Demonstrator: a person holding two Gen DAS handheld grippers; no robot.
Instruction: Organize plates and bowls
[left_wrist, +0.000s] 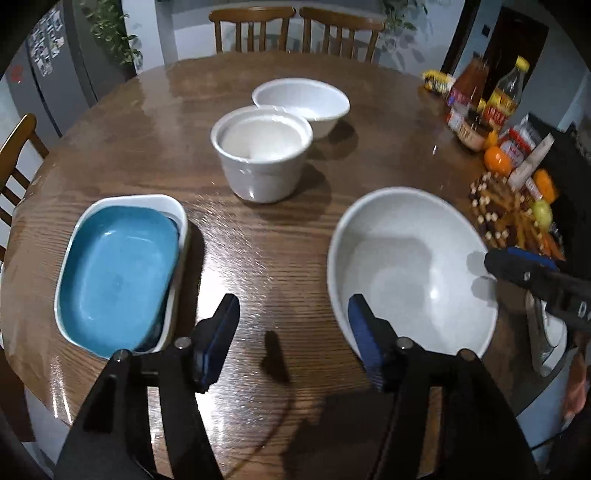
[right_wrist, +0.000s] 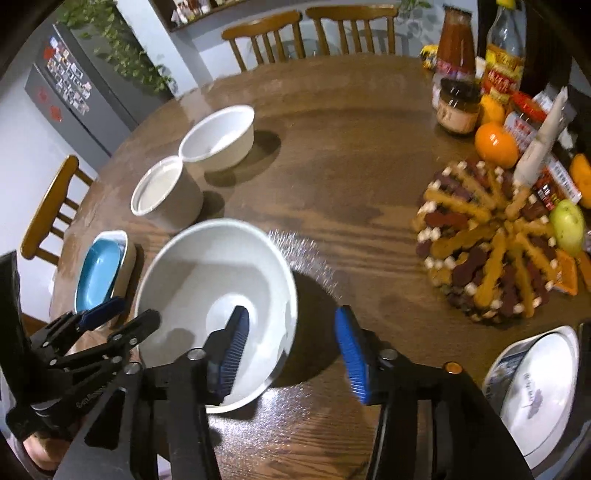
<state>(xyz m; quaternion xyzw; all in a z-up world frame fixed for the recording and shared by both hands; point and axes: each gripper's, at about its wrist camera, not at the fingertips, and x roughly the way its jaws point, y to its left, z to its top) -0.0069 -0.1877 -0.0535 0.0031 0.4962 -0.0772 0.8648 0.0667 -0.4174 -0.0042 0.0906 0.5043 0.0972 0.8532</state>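
A large white bowl (left_wrist: 413, 269) (right_wrist: 214, 295) stands on the wooden table (left_wrist: 266, 236) near the front. My right gripper (right_wrist: 293, 347) is open and straddles the bowl's near right rim, one pad inside and one outside, neither pressing. My left gripper (left_wrist: 293, 339) is open over bare wood, its right finger (left_wrist: 365, 332) at the bowl's left rim. A blue rectangular dish (left_wrist: 118, 266) (right_wrist: 98, 273) lies nested in a white one (left_wrist: 129, 199). A deep white bowl (left_wrist: 262, 155) (right_wrist: 166, 188) and a shallower white bowl (left_wrist: 303, 103) (right_wrist: 221, 136) stand side by side farther back.
White plates (right_wrist: 539, 387) are stacked at the table's near right edge. A round arrangement of coloured sticks (right_wrist: 491, 251), oranges (right_wrist: 495, 144), a jar (right_wrist: 458, 110), bottles (right_wrist: 504, 51) and packets crowd the right side. Wooden chairs (left_wrist: 295, 29) ring the table.
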